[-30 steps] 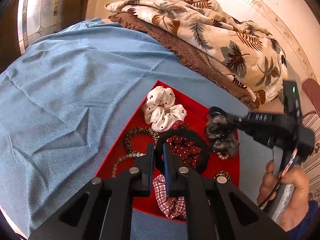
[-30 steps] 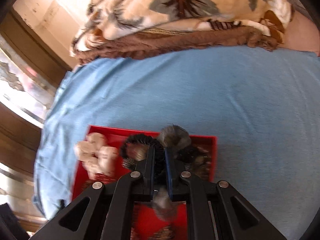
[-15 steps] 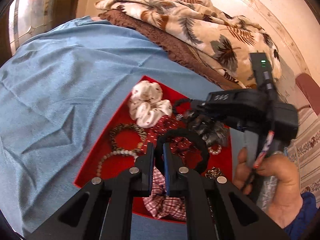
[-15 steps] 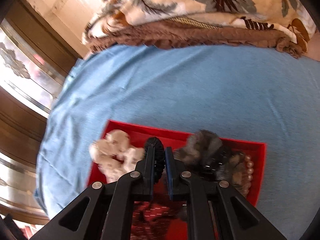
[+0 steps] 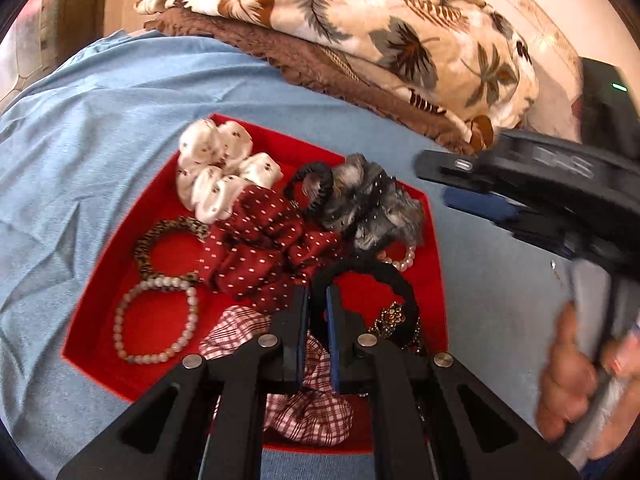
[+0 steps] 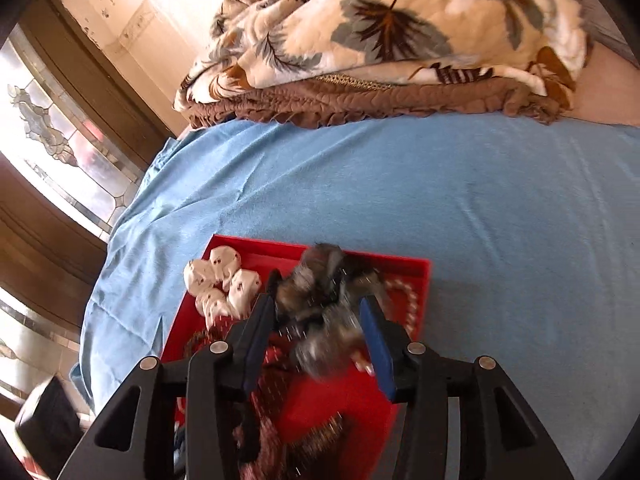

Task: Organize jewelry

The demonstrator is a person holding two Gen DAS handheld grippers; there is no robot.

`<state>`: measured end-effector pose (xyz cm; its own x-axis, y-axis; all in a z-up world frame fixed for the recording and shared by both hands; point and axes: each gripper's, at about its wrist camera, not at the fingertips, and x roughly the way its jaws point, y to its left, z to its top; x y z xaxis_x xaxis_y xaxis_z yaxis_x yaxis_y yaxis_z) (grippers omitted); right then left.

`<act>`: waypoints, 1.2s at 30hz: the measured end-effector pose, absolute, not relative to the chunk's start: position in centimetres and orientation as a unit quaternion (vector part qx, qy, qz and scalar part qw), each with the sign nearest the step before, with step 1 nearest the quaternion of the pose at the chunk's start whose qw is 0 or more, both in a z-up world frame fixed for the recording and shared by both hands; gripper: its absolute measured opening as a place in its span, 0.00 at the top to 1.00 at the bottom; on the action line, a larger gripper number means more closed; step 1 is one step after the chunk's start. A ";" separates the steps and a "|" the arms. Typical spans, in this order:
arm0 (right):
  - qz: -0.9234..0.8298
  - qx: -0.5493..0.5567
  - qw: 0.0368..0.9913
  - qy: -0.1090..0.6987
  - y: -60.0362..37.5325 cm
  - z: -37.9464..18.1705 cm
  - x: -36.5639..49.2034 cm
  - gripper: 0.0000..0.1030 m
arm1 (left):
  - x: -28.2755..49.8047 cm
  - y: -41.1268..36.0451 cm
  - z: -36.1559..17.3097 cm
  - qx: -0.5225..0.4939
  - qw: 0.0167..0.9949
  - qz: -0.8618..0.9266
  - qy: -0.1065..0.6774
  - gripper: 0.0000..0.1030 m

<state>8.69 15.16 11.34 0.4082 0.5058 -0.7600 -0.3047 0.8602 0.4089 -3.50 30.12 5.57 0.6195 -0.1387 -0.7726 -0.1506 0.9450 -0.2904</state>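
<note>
Left claw [image 5: 318,300] clenched on black hair band [image 5: 376,276]; right claw [image 6: 320,316] released above fuzzy grey scrunchie [image 6: 324,300].

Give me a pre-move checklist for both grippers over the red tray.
1. Left gripper shut on the black hair tie: ok.
2. Right gripper open: ok.
3. Grey furry scrunchie released and lying in the red tray: ok in the left view, blurred in the right.
4. Black hair tie free of the dotted maroon scrunchie: cannot tell.
5. Right gripper away from the tray contents: cannot tell.
</note>
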 end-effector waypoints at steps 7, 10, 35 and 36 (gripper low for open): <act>0.238 0.086 0.849 0.465 12.8 11.4 5.2 0.52 | -2.1 29.7 3.8 -0.152 0.876 0.016 0.458 0.89; 0.238 0.079 0.850 0.463 12.2 11.3 3.9 0.52 | -2.5 29.4 4.1 -0.145 0.879 0.011 0.454 0.71; 0.193 0.052 0.873 0.444 6.7 11.3 -5.1 0.40 | -10.1 28.1 11.1 -0.022 0.944 0.143 0.295 0.25; 0.191 0.053 0.874 0.443 6.4 11.3 -5.6 0.40 | -10.7 28.3 11.7 -0.015 0.948 0.163 0.273 0.22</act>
<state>-5.61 6.40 11.29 0.5337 0.3812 -0.7549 -0.2874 0.9213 0.2621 -10.72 28.29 11.75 0.7979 0.3015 -0.5220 -0.3183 0.9461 0.0600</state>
